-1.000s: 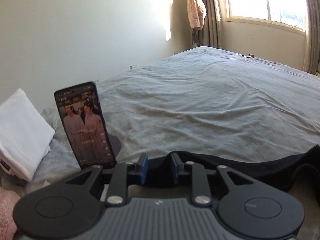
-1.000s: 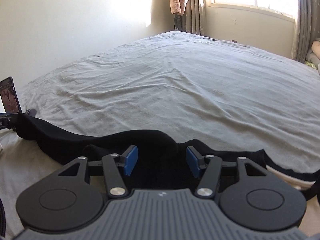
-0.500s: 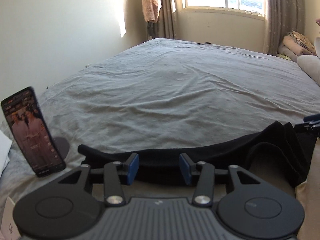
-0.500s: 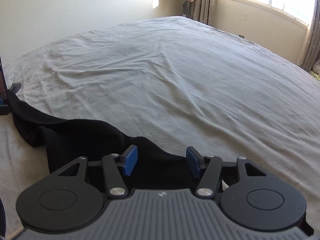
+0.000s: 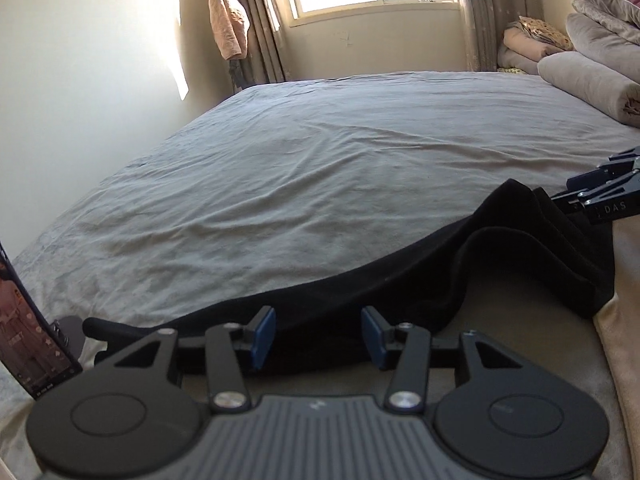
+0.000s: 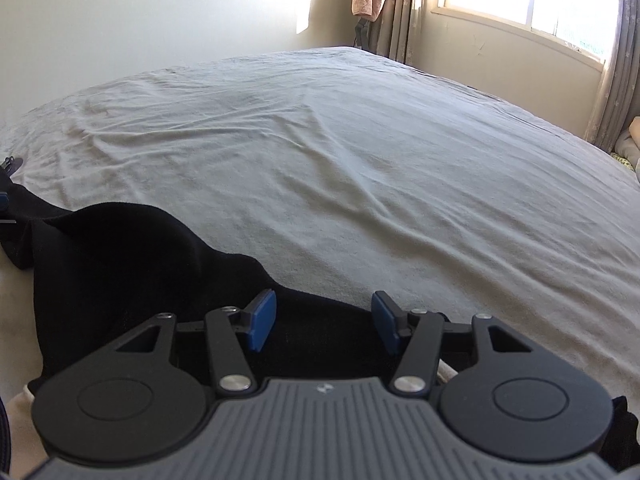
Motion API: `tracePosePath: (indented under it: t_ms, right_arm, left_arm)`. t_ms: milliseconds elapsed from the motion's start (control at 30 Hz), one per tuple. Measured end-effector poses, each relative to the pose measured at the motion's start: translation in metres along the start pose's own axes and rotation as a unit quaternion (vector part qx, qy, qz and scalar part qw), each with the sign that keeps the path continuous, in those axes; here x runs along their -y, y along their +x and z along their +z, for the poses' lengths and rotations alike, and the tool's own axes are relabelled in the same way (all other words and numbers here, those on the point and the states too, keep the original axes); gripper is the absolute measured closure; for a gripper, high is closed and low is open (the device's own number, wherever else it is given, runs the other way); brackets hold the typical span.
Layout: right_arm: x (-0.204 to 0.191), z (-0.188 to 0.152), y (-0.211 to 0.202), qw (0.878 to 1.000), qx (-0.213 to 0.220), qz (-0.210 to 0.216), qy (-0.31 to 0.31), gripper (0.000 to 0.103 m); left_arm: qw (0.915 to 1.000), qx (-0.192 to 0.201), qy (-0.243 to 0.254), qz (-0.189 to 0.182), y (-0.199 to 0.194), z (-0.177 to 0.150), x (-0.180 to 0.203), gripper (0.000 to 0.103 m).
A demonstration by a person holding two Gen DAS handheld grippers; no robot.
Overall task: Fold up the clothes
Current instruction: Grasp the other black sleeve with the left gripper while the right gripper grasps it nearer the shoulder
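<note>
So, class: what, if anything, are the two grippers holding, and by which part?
Nothing, it seems: the left gripper and the right gripper both stand open over the black garment, along its edge, without pinching it.

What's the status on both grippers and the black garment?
Left gripper and right gripper open, pads clear. Black fabric garment slack on grey bedsheet, strung between both. Propped phone close at left.

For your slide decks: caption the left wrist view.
Open left claw over a black garment on a grey bed, phone beside.
</note>
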State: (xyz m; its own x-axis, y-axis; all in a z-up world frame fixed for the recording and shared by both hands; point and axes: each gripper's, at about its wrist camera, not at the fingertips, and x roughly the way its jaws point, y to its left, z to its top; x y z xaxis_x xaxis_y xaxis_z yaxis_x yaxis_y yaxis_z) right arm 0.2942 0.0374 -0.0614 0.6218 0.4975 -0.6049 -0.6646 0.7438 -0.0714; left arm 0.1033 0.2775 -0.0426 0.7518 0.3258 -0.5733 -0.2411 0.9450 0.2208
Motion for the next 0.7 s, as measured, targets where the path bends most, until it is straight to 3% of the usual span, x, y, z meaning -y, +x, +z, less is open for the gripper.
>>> tracePosePath:
  t_ms: [200, 300, 433, 567, 700]
  right_arm:
    - [0.003, -0.005, -0.001, 0.999, 0.016, 0.028, 0.007, 0.062]
    - [0.005, -0.006, 0.000, 0.999, 0.020, 0.035, 0.015, 0.075]
    - [0.010, -0.006, -0.001, 0.999, 0.025, 0.028, 0.032, 0.097]
    - [0.010, -0.004, -0.002, 0.999, 0.034, 0.011, 0.038, 0.099]
    - [0.013, -0.001, -0.003, 0.997, 0.048, -0.014, 0.050, 0.101]
  left_arm:
    - [0.9997, -0.002, 0.011, 0.023, 0.011, 0.003, 0.010, 0.056]
    - [0.9994, -0.012, 0.005, 0.032, 0.019, 0.006, 0.012, 0.100]
    - [0.9972, -0.019, -0.057, 0.044, 0.028, 0.023, -0.007, 0.101]
    - [0.9921, -0.037, -0.112, 0.043, 0.044, 0.044, -0.030, 0.101]
    - [0.9897, -0.070, -0.110, 0.058, 0.077, 0.061, -0.037, 0.101]
